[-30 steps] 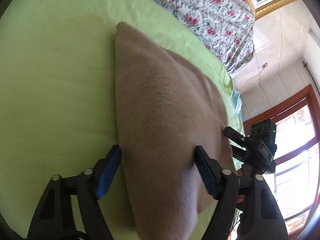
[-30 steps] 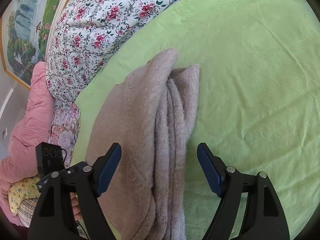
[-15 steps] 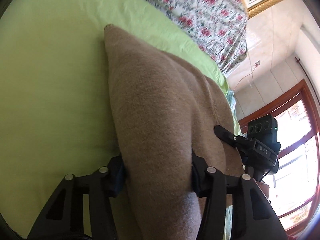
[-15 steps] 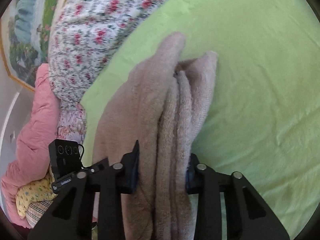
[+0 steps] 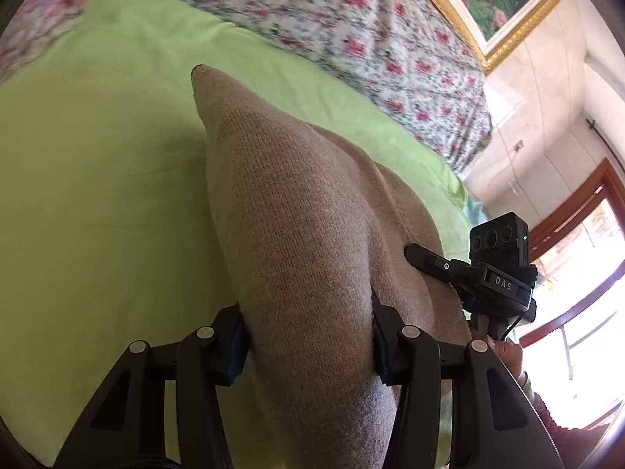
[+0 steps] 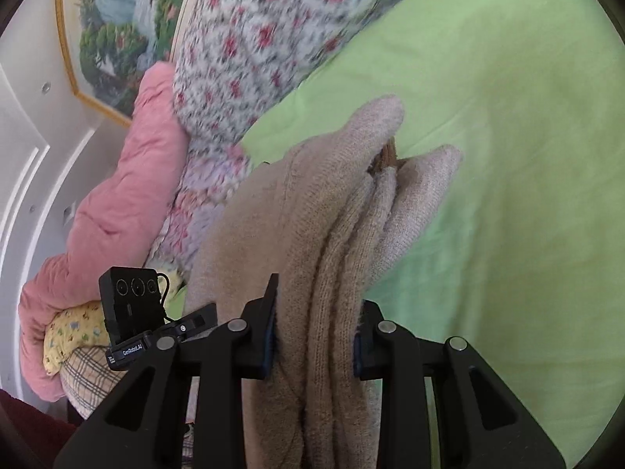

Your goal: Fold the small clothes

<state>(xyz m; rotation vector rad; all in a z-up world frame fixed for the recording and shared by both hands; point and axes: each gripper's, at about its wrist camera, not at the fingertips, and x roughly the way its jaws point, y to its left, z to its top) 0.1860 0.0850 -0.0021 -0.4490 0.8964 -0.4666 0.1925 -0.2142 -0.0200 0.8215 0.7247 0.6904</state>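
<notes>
Beige sweater [image 5: 304, 234] beside floral quilt [image 5: 351, 11]

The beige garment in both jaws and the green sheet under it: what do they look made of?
The beige garment looks like a soft fine knit, wool or acrylic: small stitch rows show, and a fuzzy nap on its folded layers. The green sheet looks like smooth matte woven cloth, perhaps cotton, with only faint creases.

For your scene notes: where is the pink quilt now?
Right wrist view, left side: the pink quilt lies beside the floral bedding, below the framed painting.
</notes>
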